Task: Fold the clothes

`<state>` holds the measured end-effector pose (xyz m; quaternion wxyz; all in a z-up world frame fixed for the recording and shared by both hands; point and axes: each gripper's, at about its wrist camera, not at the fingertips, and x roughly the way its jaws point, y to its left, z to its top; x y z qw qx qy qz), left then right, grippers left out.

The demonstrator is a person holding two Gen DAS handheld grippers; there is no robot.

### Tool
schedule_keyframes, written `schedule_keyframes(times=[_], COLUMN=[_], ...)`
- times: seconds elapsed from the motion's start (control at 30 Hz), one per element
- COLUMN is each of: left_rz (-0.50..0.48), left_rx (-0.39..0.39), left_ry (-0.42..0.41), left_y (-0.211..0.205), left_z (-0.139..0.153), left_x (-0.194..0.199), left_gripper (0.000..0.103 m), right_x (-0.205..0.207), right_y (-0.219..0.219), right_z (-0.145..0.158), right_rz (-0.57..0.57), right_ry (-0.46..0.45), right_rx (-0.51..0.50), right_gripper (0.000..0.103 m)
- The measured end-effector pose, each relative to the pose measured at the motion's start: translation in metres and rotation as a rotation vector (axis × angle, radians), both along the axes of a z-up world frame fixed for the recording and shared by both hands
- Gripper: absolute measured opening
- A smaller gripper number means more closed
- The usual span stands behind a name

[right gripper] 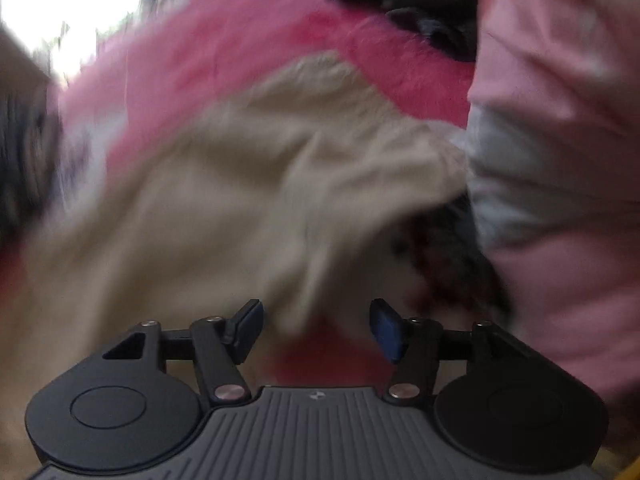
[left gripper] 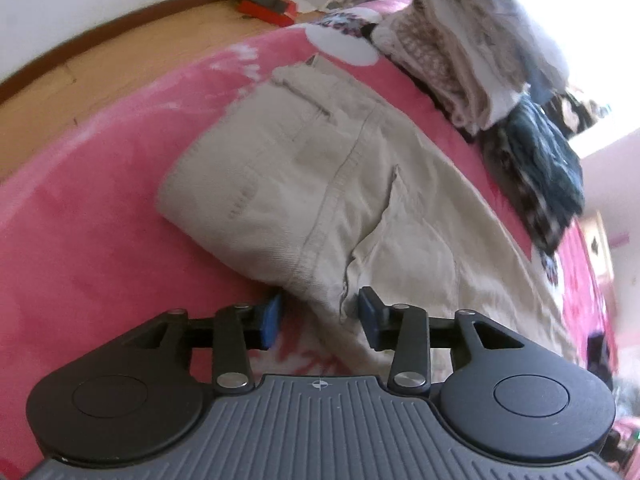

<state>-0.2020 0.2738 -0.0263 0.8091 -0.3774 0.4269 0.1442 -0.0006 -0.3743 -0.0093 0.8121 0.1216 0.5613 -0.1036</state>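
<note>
Beige trousers lie lengthwise toward bed's far edge; left gripper nearer, both jaws apart, empty.

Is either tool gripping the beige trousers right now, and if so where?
Neither. The left tool and right tool both stand open above the beige trousers, pads clear of the cloth.

tongs: black linkage arms | blue pads | silver rivets | ribbed grey housing | pink sleeve
</note>
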Motion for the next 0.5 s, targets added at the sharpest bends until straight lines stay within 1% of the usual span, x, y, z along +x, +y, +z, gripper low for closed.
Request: schedule_keyframes(times=[0.03, 0.1, 0.13, 0.2, 0.23, 0.3, 0.33, 0.37, 0.43, 0.5], left_rz=[-0.013, -0.037, -0.034, -0.022, -0.019, -0.016, -0.024, -0.040, -0.067, -0.119], left_rx=[0.028, 0.086, 0.116, 0.143, 0.164, 0.206, 0.225, 0.237, 0.260, 0.316], left_ry=[0.004, 0.009, 0.004, -0.026, -0.045, -0.083, -0.095, -0.107, -0.121, -0.130], left_y=[0.001, 0.006, 0.010, 0.020, 0.025, 0.034, 0.037, 0.040, 0.044, 0.042], left_z=[0.007, 0.022, 0.030, 0.042, 0.045, 0.052, 0.052, 0.050, 0.044, 0.038], left_x=[-0.005, -0.015, -0.020, -0.024, -0.020, -0.012, -0.005, 0.005, 0.022, 0.042], left_gripper=[0.041, 0.041, 0.041, 0.041, 0.041, 0.041, 0.041, 0.041, 0.041, 0.041], right_x=[-0.006, -0.016, -0.017, -0.013, -0.007, 0.012, 0.022, 0.034, 0.057, 0.073], right_y=[0.012, 0.035, 0.047, 0.071, 0.085, 0.123, 0.143, 0.166, 0.222, 0.285], right_z=[0.007, 0.028, 0.041, 0.067, 0.080, 0.096, 0.104, 0.108, 0.108, 0.104], right_rz=[0.067, 0.192, 0.250, 0.367, 0.433, 0.588, 0.667, 0.750, 0.921, 1.104], right_ry=[0.030, 0.034, 0.006, -0.076, -0.136, -0.262, -0.325, -0.367, -0.412, -0.433], right_rx=[-0.037, -0.098, -0.120, -0.148, -0.145, -0.109, -0.089, -0.067, -0.030, -0.002], right_gripper=[0.062, 0.062, 0.061, 0.060, 0.060, 0.060, 0.060, 0.058, 0.057, 0.054])
